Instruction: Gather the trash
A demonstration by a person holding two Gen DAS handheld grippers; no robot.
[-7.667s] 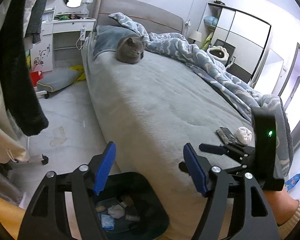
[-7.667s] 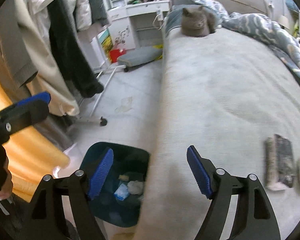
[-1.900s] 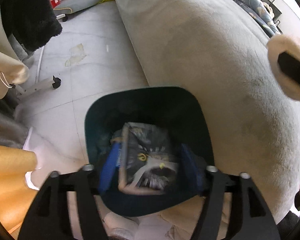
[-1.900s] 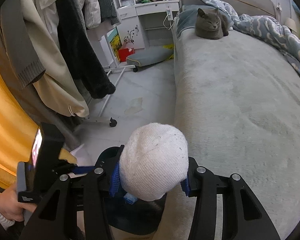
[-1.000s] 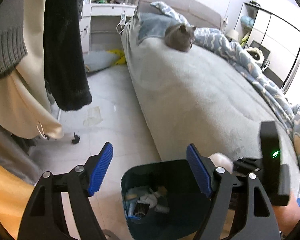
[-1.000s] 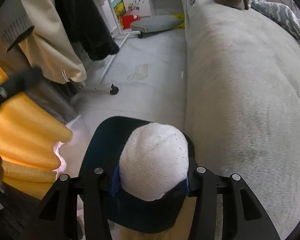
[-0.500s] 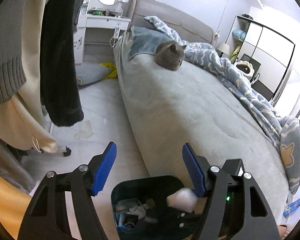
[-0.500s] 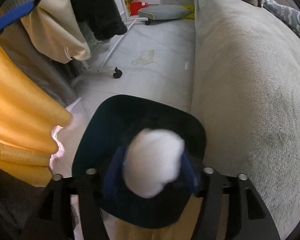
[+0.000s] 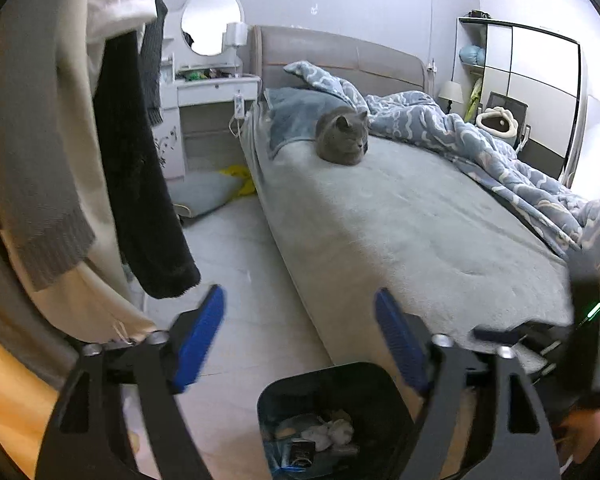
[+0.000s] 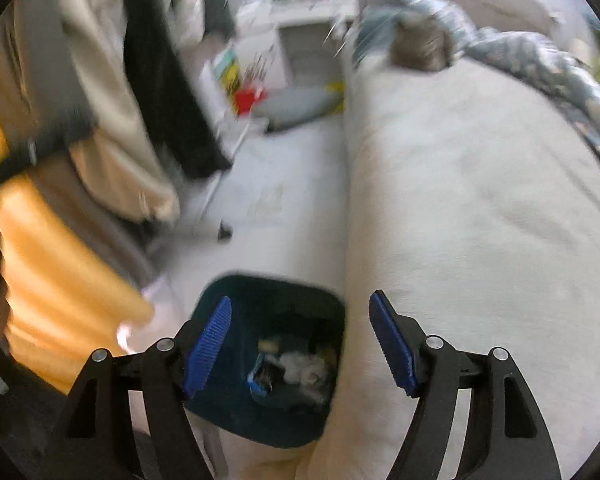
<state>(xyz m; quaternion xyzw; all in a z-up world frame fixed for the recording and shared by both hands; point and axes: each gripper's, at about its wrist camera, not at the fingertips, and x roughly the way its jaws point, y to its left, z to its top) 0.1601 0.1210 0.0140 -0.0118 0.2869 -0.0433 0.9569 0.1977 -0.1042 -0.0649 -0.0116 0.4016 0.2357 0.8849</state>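
Now: left hand-held gripper (image 9: 300, 340) and right hand-held gripper (image 10: 300, 344) both opening, nothing between jaws. Bin (image 10: 236, 292) holds scraps (image 10: 300, 368). Advice: rescan bed (image 9: 420, 220) before reaching; avoid cat (image 9: 342, 136).

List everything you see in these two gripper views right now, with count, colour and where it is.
trash bin: one, dark teal, on the floor against the bed's near side
trash: several pieces, white, blue and dark, inside the trash bin
bed: one, grey cover, fills the right half
cat: one, grey, lying on the bed near the headboard
duvet: one, blue with white pattern, bunched along the bed's far side
hanging clothes: several, black, grey and cream, on the left
dressing table: one, white, beside the headboard
round mirror: one, above the dressing table
floor cushion: one, grey, below the dressing table
left gripper: blue pads, opening, empty
right gripper: blue pads, opening, empty
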